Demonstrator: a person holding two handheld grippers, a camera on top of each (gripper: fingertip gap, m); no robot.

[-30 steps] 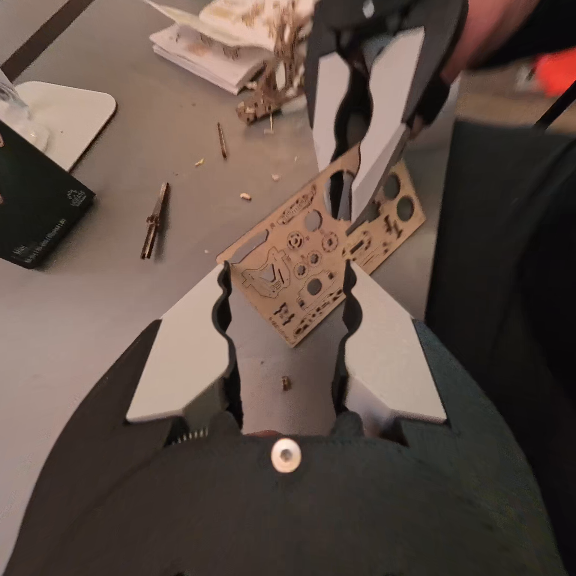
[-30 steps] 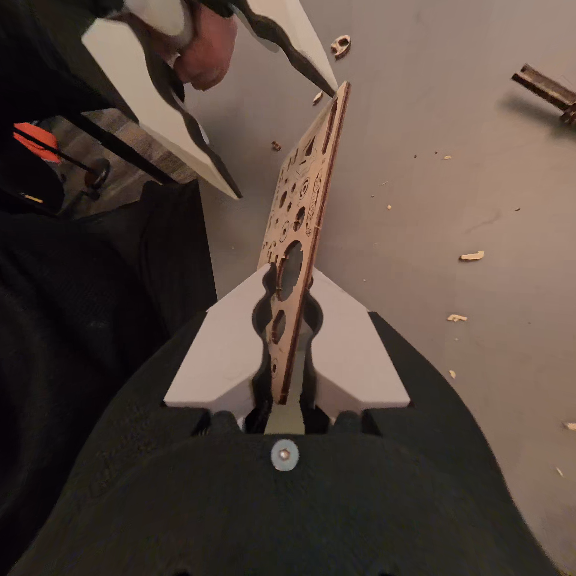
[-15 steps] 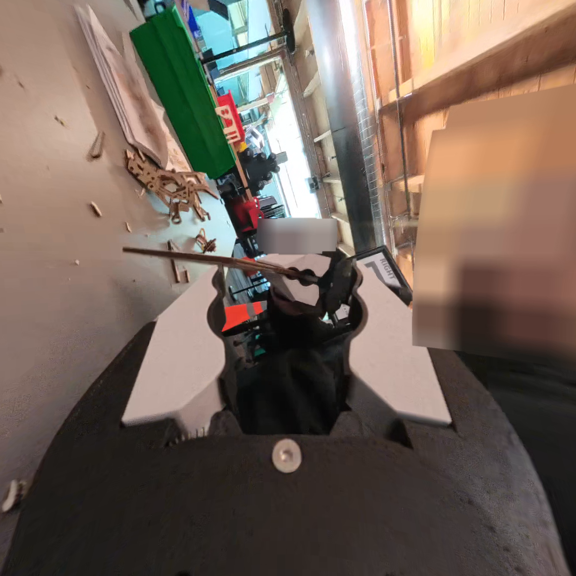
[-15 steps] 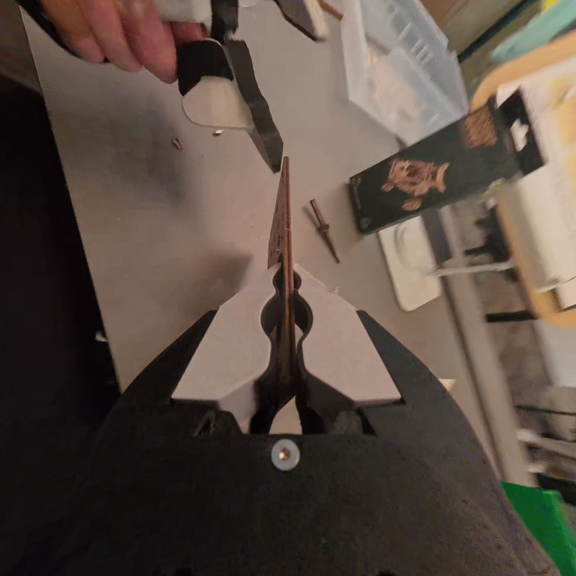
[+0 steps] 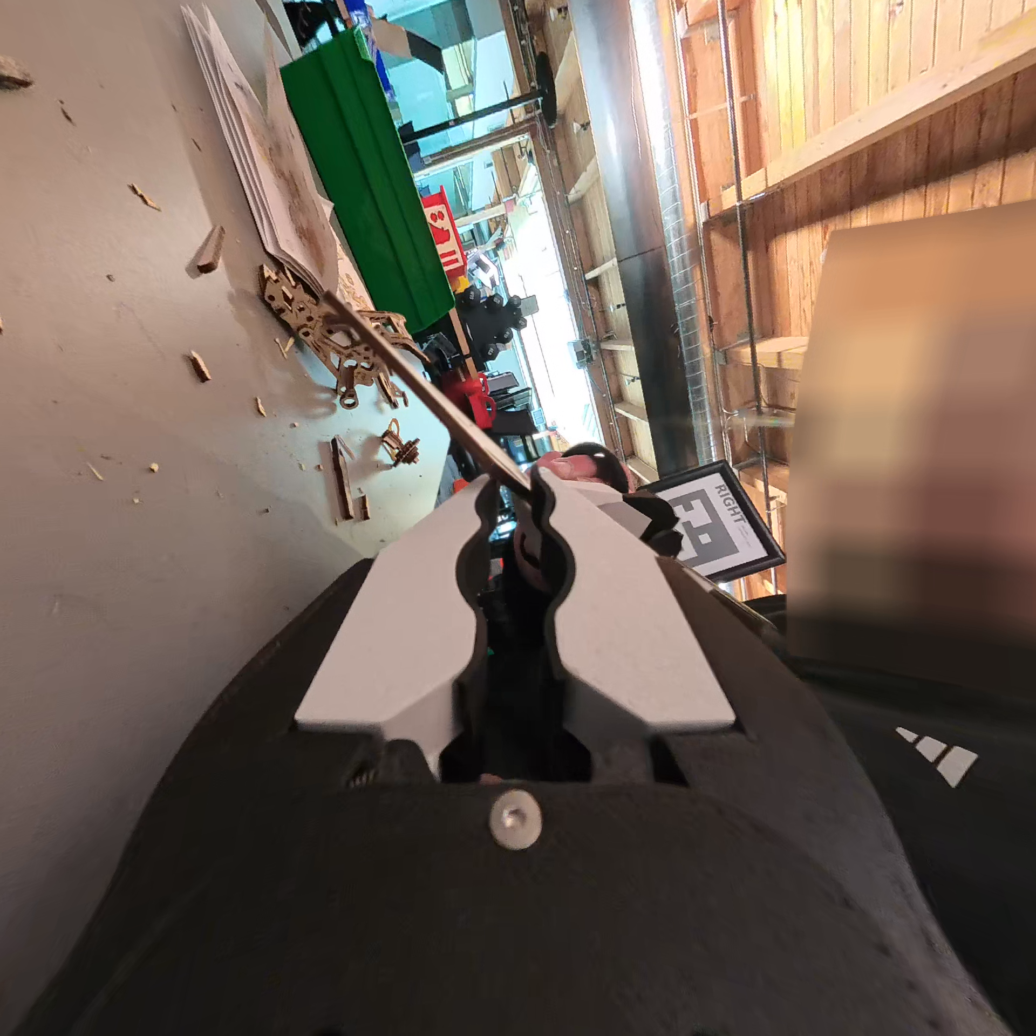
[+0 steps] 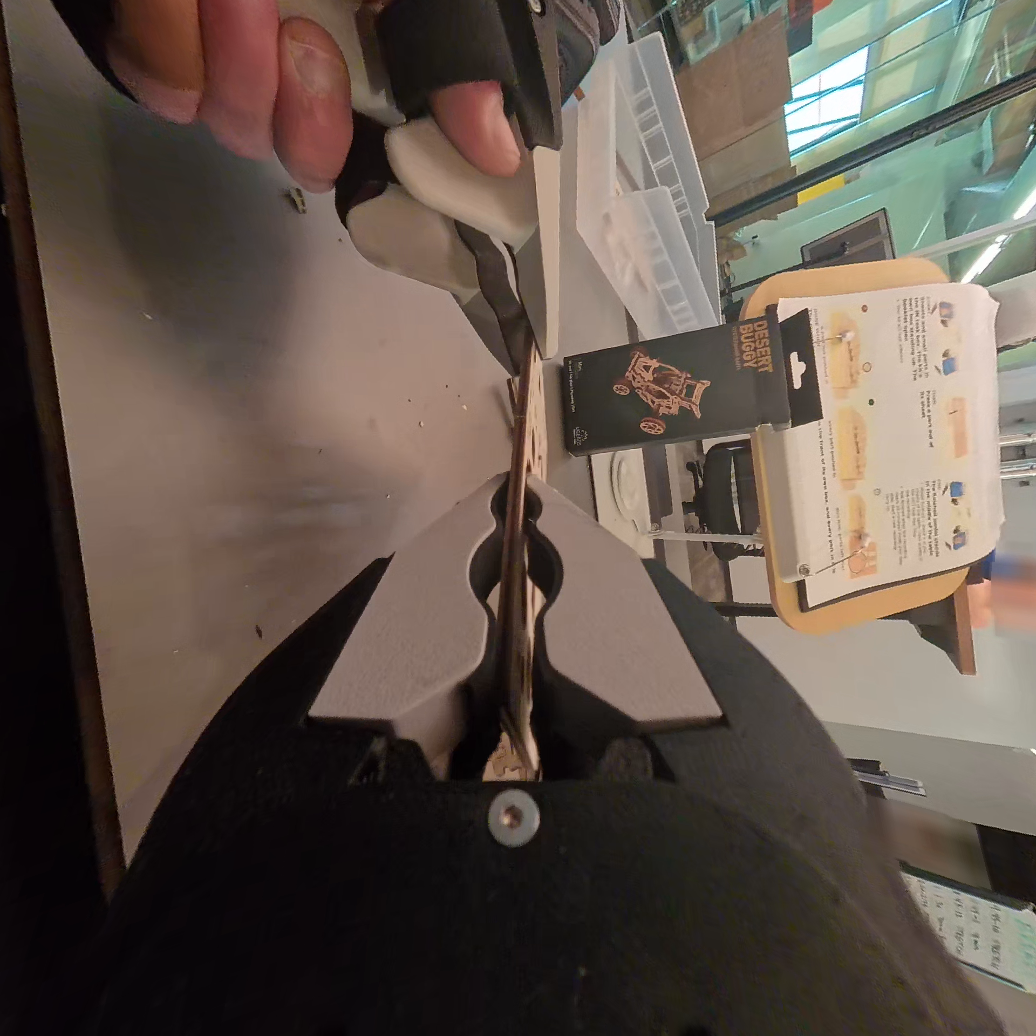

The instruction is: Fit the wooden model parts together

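Grey table [image 6: 196, 392] fills the left side of both views. The black box [image 6: 667, 392] stands at 1 o'clock from the right gripper [image 6: 518, 493], which is clamped on the thin wooden sheet [image 6: 518, 560], held edge-on. The left gripper [image 5: 513, 485] pinches the sheet's far end at its tips. A half-built wooden model [image 5: 336, 342] lies at 11 o'clock.

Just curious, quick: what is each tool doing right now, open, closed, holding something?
Left tool: pinching the wooden sheet at its tips.
Right tool: closed on that sheet, seen edge-on.
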